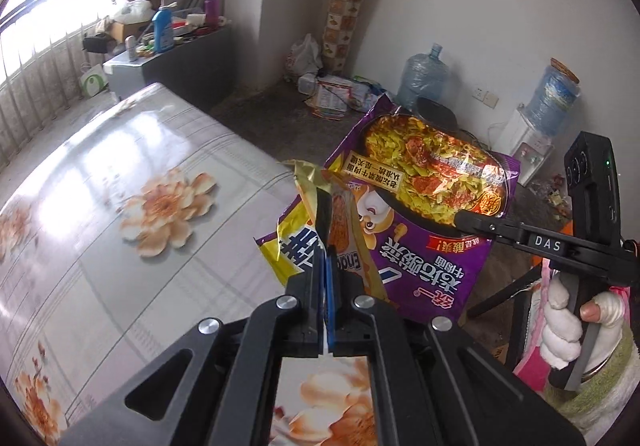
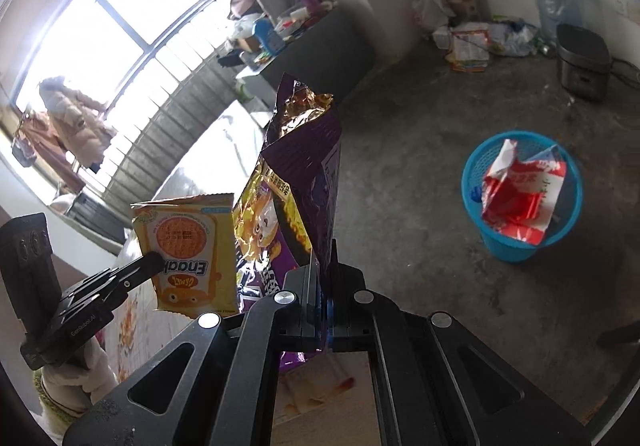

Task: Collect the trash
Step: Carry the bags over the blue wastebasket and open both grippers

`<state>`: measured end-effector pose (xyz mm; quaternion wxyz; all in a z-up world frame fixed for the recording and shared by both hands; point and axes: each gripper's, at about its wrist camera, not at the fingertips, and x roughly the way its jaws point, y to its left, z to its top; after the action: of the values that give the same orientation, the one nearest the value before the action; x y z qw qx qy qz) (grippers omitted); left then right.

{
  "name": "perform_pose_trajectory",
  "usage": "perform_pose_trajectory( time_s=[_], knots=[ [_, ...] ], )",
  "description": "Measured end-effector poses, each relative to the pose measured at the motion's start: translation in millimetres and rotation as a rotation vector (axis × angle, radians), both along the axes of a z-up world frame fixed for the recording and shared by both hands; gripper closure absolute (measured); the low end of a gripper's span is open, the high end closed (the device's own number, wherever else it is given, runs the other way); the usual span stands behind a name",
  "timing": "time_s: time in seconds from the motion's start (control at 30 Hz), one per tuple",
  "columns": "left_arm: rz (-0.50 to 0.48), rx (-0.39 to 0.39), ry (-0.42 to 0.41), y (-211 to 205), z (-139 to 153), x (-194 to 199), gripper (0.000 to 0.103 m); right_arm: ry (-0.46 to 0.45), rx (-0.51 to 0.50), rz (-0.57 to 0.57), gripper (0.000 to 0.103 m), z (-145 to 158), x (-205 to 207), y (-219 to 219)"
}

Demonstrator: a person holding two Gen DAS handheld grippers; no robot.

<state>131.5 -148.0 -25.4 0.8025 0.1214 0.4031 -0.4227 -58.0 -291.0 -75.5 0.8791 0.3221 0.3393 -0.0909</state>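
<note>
My left gripper (image 1: 326, 246) is shut on a yellow Enaak snack wrapper (image 1: 344, 230), held up edge-on beyond the table's corner; the wrapper also shows in the right wrist view (image 2: 188, 246) with the left gripper (image 2: 150, 260) on it. My right gripper (image 2: 322, 266) is shut on a purple instant-noodle bag (image 2: 304, 174), held upright. The bag also shows in the left wrist view (image 1: 424, 198) with the right gripper (image 1: 466, 220) pinching its edge. A blue trash basket (image 2: 516, 242) stands on the floor to the right with a red and white wrapper (image 2: 520, 198) inside.
A table with a floral cover (image 1: 120, 206) lies left and below. Water jugs (image 1: 424, 74), a dispenser (image 1: 520, 138), a rice cooker (image 2: 582, 62) and a litter pile (image 2: 476, 42) line the far wall. A cluttered cabinet (image 1: 180, 58) stands by the window.
</note>
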Motion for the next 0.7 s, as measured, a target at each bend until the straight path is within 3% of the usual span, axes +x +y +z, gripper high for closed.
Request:
perform_pose_trajectory(
  time_s=[0.13, 0.3, 0.5, 0.67, 0.7],
  knots=[
    [-0.131, 0.016, 0.009, -84.0, -1.7, -1.4, 0.103, -0.025, 0.044, -0.126, 0.103, -13.5, -22.9, -53.0],
    [-0.262, 0.083, 0.047, -197.8, -28.7, 2.4, 0.103, -0.041, 0.133, -0.273, 0.103, -46.5, -39.2, -120.8],
    [-0.388, 0.203, 0.069, -322.0, -96.6, 1.9, 0.103, -0.02, 0.215, -0.411, 0.103, -109.2, -37.6, -198.5],
    [-0.432, 0.32, 0.086, -390.2, -165.8, 5.3, 0.101, 0.083, 0.245, -0.462, 0.098, -173.0, -21.8, -241.9],
    [-0.431, 0.349, 0.099, -399.2, -180.9, 7.4, 0.098, 0.119, 0.249, -0.473, 0.093, -185.4, -17.8, -248.4]
  ],
)
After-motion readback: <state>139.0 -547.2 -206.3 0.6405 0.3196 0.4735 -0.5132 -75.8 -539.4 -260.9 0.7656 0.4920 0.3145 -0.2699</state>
